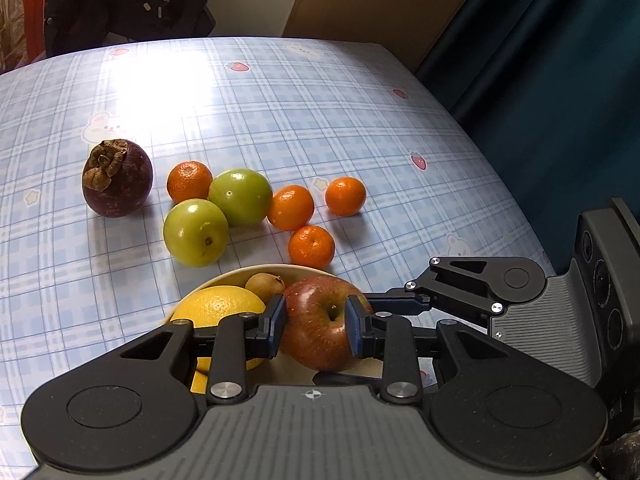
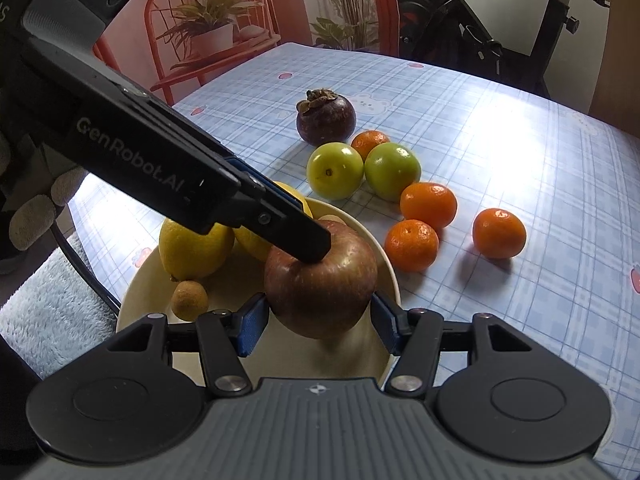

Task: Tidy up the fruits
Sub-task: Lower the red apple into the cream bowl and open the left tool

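- Bowl [image 2: 384,252]: holds two lemons [image 2: 194,246], one small brown fruit [image 2: 190,300] and the apple [image 2: 320,284].
- Left gripper [image 1: 316,326] and right gripper [image 2: 318,320]: jaws of each bracket the apple; contact uncertain.
- Worktop [image 2: 520,152]: mangosteen [image 2: 326,120], two green fruits [image 2: 335,171] and four tangerines [image 2: 428,205] remain unsorted.

Both wrist cameras are looking down closely from crossing sides, sharing the red apple [image 1: 322,322] [image 2: 320,282], bowl [image 2: 384,248] and tabletop fruit
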Demonstrator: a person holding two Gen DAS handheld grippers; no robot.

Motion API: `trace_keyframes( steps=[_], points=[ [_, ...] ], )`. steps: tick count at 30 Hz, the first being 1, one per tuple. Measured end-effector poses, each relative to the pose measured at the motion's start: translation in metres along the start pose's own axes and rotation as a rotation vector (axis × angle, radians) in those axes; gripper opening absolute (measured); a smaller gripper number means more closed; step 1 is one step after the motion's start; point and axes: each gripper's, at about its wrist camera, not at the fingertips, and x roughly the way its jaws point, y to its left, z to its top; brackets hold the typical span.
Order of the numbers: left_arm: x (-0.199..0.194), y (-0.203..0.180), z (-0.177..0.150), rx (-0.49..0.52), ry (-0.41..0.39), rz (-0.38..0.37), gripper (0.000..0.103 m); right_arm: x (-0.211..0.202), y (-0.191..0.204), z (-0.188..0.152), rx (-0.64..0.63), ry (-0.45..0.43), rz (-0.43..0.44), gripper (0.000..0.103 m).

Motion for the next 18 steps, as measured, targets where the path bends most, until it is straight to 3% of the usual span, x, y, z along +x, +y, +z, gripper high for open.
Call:
trace_keyframes(
  steps=[18],
  points=[
    [-0.006,0.019,0.009,-0.038,-0.014,0.031,0.033,0.021,-0.004,0.017,0.009,-0.015,0.004,0.059]
  ],
)
